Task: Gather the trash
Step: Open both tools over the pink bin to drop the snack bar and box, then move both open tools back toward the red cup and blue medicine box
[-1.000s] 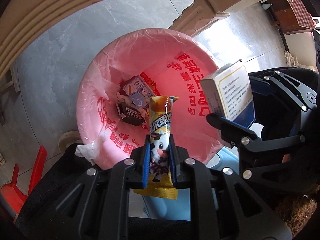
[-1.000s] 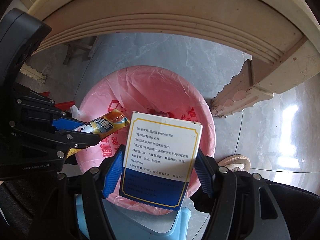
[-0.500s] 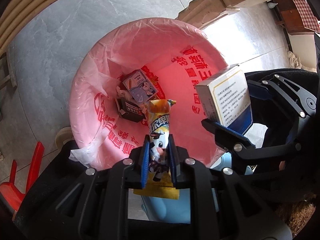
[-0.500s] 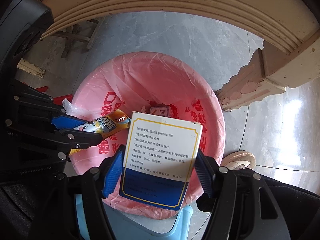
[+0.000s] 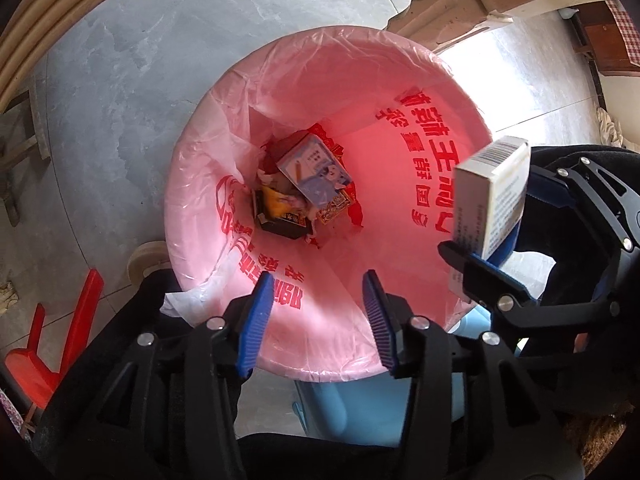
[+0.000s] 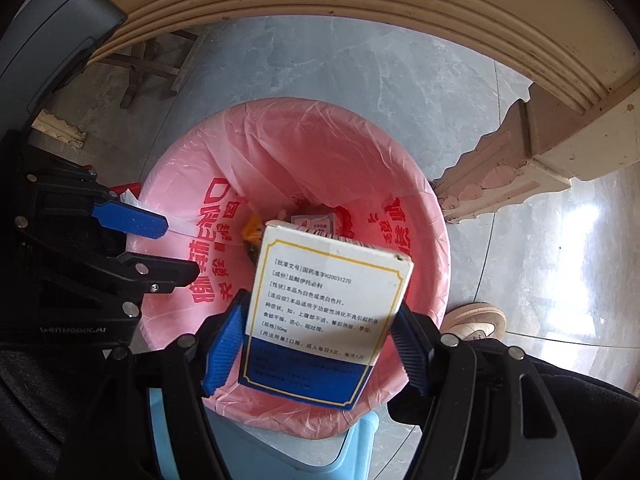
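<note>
Nearest, my left gripper [image 5: 316,320] hangs over the near rim of the pink-lined bin [image 5: 192,184], its jaws opening with nothing between them, so its drop looks done. Beside it, my right gripper [image 6: 316,344] grasps the medicine box [image 6: 324,312] above the bin's mouth, its jaws beginning to open; that drop remains. Farthest, wrappers and cartons [image 5: 304,184] lie at the bin's bottom.
</note>
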`<action>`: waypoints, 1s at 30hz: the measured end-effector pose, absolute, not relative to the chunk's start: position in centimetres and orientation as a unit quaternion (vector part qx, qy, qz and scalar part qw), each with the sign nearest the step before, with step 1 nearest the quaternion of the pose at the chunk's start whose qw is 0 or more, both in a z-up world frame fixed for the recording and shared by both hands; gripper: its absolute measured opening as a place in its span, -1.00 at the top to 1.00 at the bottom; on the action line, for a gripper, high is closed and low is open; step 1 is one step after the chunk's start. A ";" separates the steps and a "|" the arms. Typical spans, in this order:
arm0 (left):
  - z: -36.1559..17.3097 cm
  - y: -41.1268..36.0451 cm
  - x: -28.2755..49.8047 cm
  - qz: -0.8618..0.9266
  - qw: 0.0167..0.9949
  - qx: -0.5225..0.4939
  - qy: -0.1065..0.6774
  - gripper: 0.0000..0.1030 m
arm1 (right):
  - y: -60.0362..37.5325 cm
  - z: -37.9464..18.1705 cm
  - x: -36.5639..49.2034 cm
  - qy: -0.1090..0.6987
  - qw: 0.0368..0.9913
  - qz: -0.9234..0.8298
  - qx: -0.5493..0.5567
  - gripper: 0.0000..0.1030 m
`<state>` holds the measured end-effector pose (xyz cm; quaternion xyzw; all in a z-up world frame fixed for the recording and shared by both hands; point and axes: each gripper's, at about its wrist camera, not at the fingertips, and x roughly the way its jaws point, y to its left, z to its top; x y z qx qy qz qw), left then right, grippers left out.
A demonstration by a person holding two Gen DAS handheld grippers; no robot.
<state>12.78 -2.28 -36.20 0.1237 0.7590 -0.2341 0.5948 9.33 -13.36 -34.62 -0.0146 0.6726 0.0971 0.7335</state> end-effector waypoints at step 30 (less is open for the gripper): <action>-34.3 -2.2 12.9 -0.232 0.623 0.133 0.735 -0.23 | -13.5 -34.1 9.2 0.674 0.733 0.096 -0.018 -0.31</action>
